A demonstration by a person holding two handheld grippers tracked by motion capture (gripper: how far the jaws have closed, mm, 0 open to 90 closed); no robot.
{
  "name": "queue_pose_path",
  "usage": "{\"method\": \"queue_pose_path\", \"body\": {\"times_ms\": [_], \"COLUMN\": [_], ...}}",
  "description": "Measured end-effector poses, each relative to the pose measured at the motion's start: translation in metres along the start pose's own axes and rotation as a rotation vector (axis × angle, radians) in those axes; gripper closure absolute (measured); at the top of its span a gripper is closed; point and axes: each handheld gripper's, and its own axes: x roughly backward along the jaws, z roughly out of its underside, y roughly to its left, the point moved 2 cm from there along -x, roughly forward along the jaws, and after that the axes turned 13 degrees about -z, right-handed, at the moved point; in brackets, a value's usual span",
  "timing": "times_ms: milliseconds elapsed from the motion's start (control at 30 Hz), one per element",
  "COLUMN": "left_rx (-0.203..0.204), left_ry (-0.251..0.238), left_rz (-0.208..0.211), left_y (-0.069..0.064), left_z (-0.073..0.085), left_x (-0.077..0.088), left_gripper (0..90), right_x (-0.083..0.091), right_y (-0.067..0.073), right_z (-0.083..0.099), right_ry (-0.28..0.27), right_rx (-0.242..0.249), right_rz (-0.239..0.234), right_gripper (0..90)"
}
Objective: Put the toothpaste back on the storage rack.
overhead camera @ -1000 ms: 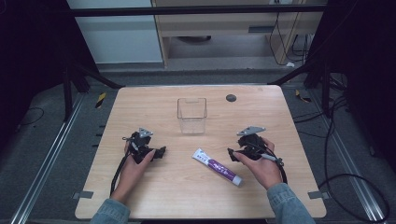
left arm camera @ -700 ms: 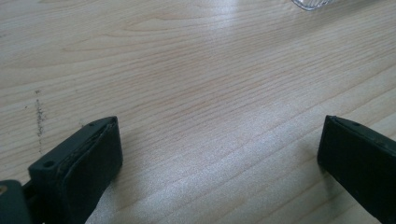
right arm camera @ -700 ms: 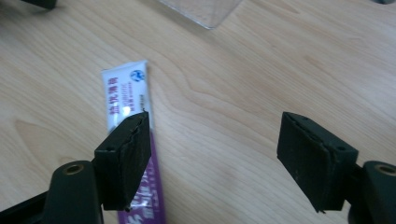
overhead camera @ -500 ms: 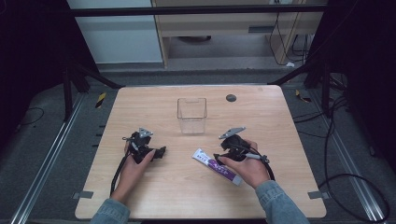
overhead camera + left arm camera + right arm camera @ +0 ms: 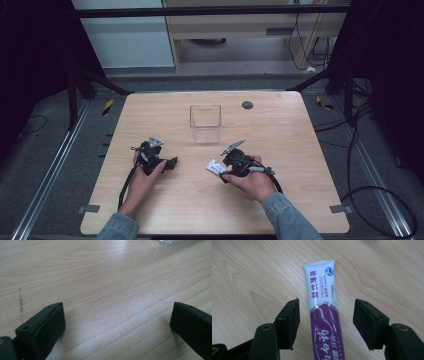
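High view: a wooden table (image 5: 300, 150) carries a clear plastic box (image 5: 205, 123) standing upright near its far middle, and everything else is placed from that box. A toothpaste tube (image 5: 216, 167) lies flat on the wood just nearer than the box and slightly to its right. Only the tube's white end shows here, pointing towards the left gripper; the rest runs under the right gripper (image 5: 227, 167), so its long axis lies slanted across the table. The left gripper (image 5: 171, 163) rests on the table nearer than the box and to its left, well apart from the tube. A small dark round disc (image 5: 247, 105) sits on the table beyond the box, to its right.

Right gripper view shows the tube (image 5: 323, 315) running straight up the middle between the two black jaws, flat crimped white end away from the camera, purple part towards it. The right gripper (image 5: 325, 323) stands wide apart, one jaw on each side of the tube and neither touching it. On the white part, purple Chinese characters run lengthwise above the word "PROBIOTIC", with a small blue round logo near the crimp; larger white characters cross the purple part.

Left gripper view shows the left gripper (image 5: 117, 322) spread wide over bare wood, with a corner of the clear box (image 5: 168, 242) at the top edge.
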Motion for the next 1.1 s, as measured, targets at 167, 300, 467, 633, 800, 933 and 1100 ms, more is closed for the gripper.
{"method": "queue_pose_path", "body": {"times_ms": [167, 300, 467, 633, 800, 933, 1100], "left_rx": [0.000, 0.000, 0.000, 0.000, 0.000, 0.000, 0.001], "left_ry": [0.000, 0.000, 0.000, 0.000, 0.000, 0.001, 0.000], "left_rz": [0.000, 0.000, 0.000, 0.000, 0.000, 0.000, 0.000], "left_y": [0.000, 0.000, 0.000, 0.000, 0.000, 0.000, 0.000], "left_z": [0.000, 0.000, 0.000, 0.000, 0.000, 0.000, 0.000], "left_x": [0.000, 0.000, 0.000, 0.000, 0.000, 0.000, 0.000], "left_gripper": [0.0, 0.0, 0.0, 0.0, 0.0, 0.0, 0.0], "right_x": [-0.010, -0.015, -0.021, -0.022, -0.024, -0.027, -0.029], "right_y": [0.000, -0.001, -0.005, -0.007, -0.007, -0.007, -0.008], "right_z": [-0.002, -0.002, -0.001, -0.001, 0.000, 0.001, 0.001], "right_ry": [0.021, 0.039, 0.062, 0.071, 0.084, 0.092, 0.100], "right_rx": [0.003, -0.014, -0.032, -0.028, -0.034, -0.041, -0.028], "right_rz": [-0.002, -0.007, -0.014, -0.013, -0.019, -0.024, -0.022], "right_gripper": [42.8, 45.4, 47.2, 48.1, 48.8, 49.1, 50.3]}}
